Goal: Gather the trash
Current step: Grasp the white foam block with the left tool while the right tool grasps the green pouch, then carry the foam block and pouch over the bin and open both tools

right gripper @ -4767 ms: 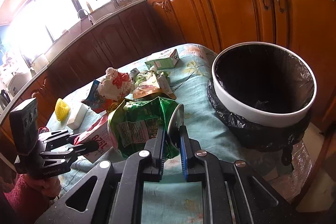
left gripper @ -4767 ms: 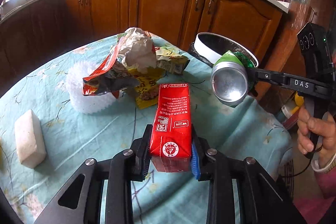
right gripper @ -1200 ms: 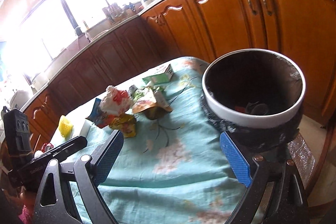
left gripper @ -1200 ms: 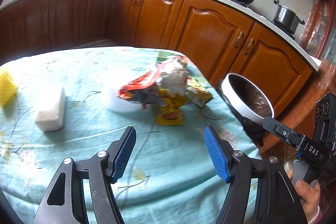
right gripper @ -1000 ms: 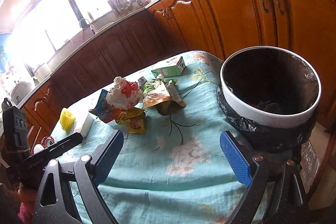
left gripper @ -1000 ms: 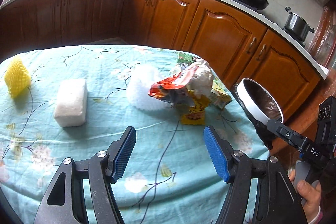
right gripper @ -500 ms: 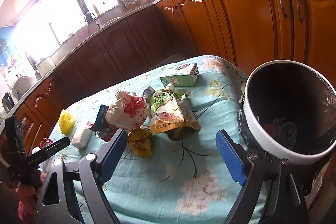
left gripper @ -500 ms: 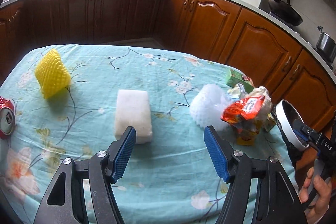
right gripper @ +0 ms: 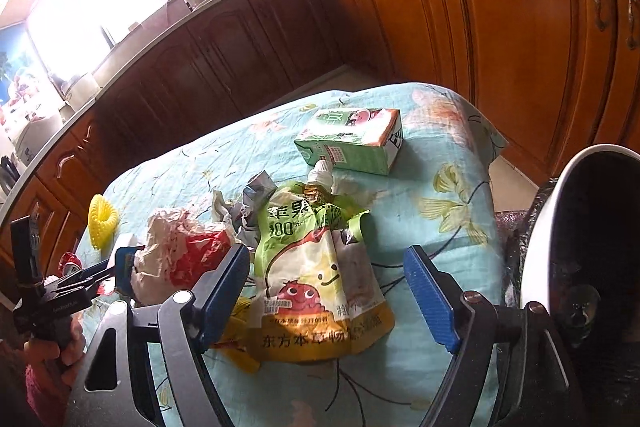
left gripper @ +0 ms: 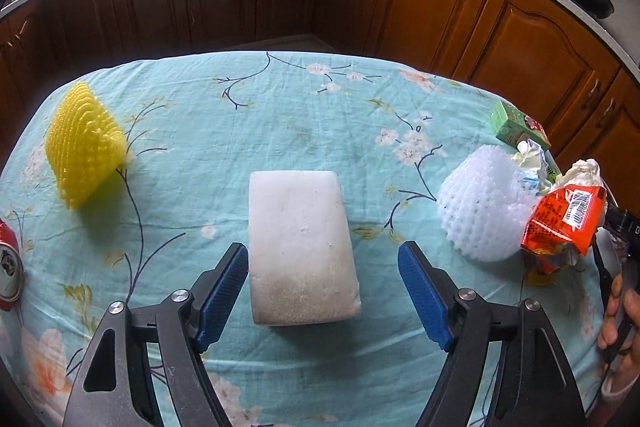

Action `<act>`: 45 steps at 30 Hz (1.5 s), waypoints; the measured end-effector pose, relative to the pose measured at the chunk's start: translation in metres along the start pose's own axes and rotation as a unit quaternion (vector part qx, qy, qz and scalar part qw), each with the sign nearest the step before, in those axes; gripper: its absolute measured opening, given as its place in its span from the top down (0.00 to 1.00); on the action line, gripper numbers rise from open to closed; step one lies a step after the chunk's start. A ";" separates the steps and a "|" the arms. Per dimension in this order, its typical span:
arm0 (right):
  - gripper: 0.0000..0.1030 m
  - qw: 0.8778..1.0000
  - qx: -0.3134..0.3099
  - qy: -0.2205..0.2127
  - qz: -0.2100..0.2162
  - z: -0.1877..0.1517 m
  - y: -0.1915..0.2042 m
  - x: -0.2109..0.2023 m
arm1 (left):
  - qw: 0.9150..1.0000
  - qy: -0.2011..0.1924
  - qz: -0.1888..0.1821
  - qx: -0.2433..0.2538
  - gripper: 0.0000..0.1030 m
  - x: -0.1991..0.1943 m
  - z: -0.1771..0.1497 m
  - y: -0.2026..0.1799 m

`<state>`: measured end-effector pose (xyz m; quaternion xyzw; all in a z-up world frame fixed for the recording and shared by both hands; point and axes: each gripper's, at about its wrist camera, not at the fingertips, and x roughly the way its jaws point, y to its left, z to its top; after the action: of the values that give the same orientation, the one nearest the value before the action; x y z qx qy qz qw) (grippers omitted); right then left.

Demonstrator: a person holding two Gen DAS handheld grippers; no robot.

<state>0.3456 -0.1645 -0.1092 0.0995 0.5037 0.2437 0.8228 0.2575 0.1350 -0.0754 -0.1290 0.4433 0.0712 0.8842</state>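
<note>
Left gripper (left gripper: pixel 324 291) gapes around the white foam block (left gripper: pixel 300 247) on the tablecloth (left gripper: pixel 280 115) — right gripper (right gripper: pixel 328 295) gapes over the juice pouch (right gripper: pixel 316 279), beside the bin (right gripper: pixel 548 227).

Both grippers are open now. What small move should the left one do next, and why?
Probably ease the left hand-held gripper forward and close it on the white foam block. Its open blue pads already straddle the block's near end, which lies flat and alone on the tablecloth.
</note>
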 end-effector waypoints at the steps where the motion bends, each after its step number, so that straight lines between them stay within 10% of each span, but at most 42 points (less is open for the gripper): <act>1: 0.32 1.000 -0.001 0.008 0.002 0.000 0.000 0.006 | 1.000 0.001 0.000 0.001 0.31 0.004 0.000 -0.001; 4: 0.63 1.000 0.002 0.022 0.005 -0.003 -0.003 0.015 | 1.000 -0.001 0.027 0.005 0.54 0.010 -0.002 0.001; 11: 0.83 1.000 0.005 0.000 0.004 -0.013 -0.005 -0.014 | 1.000 -0.013 -0.011 -0.009 0.56 -0.002 -0.010 0.005; 29: 0.85 0.998 0.023 -0.063 0.001 -0.054 -0.010 -0.105 | 0.986 -0.084 -0.128 0.065 0.56 -0.103 -0.040 -0.062; 45: 0.85 0.991 0.053 -0.120 -0.041 -0.067 -0.055 -0.176 | 0.969 -0.065 -0.192 0.142 0.56 -0.087 -0.040 -0.145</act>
<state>0.2379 -0.3057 -0.0257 0.1508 0.4172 0.1695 0.8801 0.2097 -0.0166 -0.0041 -0.0796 0.3573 -0.1549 0.9176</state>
